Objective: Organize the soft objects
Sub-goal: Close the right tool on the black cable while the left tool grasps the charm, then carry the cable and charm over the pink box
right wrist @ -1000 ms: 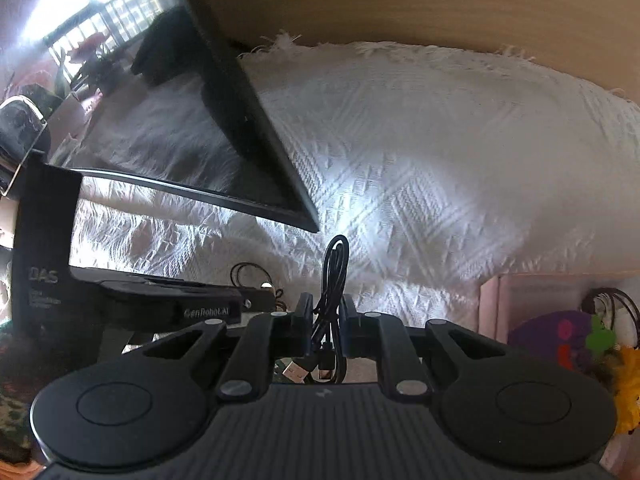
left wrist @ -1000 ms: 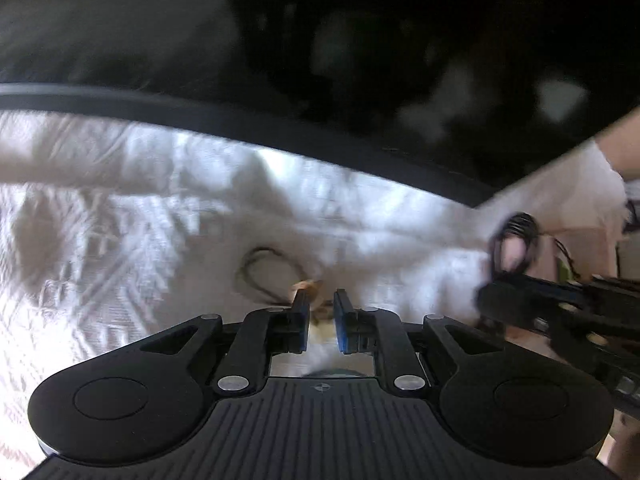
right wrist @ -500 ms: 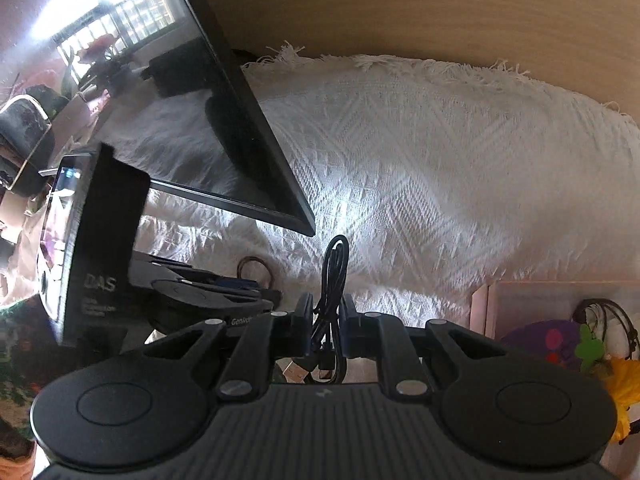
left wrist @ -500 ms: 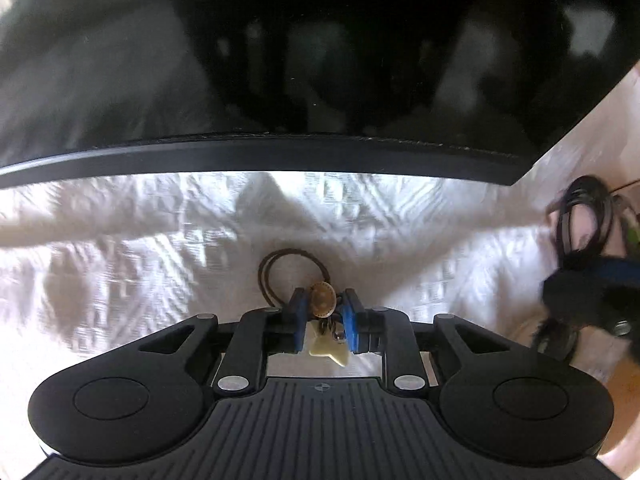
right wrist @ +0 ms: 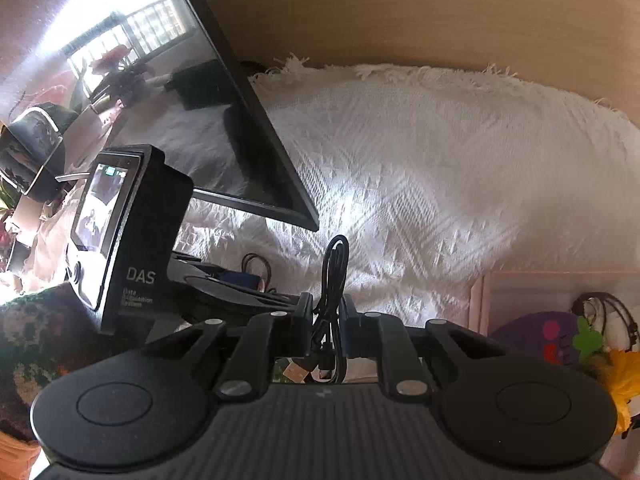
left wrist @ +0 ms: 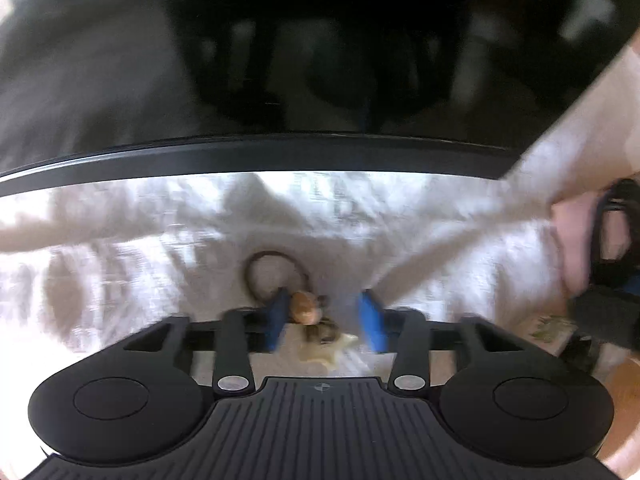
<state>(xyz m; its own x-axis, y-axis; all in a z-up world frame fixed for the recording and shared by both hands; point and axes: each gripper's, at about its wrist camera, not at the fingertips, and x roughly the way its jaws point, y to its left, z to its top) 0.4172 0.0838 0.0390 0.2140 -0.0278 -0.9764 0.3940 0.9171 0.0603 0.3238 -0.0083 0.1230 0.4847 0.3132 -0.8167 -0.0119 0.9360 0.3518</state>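
Observation:
A dark cord loop (left wrist: pixel 272 270) with a brown bead (left wrist: pixel 304 306) and a white charm (left wrist: pixel 328 350) lies on the white cloth (left wrist: pixel 140 248). My left gripper (left wrist: pixel 324 322) points down over it. Its blue pads (left wrist: pixel 372 324) are opening, and the bead and charm lie loose between them. My right gripper (right wrist: pixel 326 320) is shut on a coiled black cable (right wrist: pixel 334 276), held above the cloth just right of the left gripper's housing (right wrist: pixel 132 232). The same cable (left wrist: pixel 612 232) shows blurred at the right edge of the left wrist view.
A black monitor (right wrist: pixel 208 128) stands on the cloth just behind the cord. A pink box (right wrist: pixel 560 284) at the right holds a purple soft toy (right wrist: pixel 536 336), a yellow soft thing (right wrist: pixel 624 376) and dark cords. A wooden wall (right wrist: pixel 400 12) runs behind.
The left gripper has slid over the cord trinket and tipped downward, and its jaws have gone from nearly shut to wide. The right gripper has stayed put with the cable.

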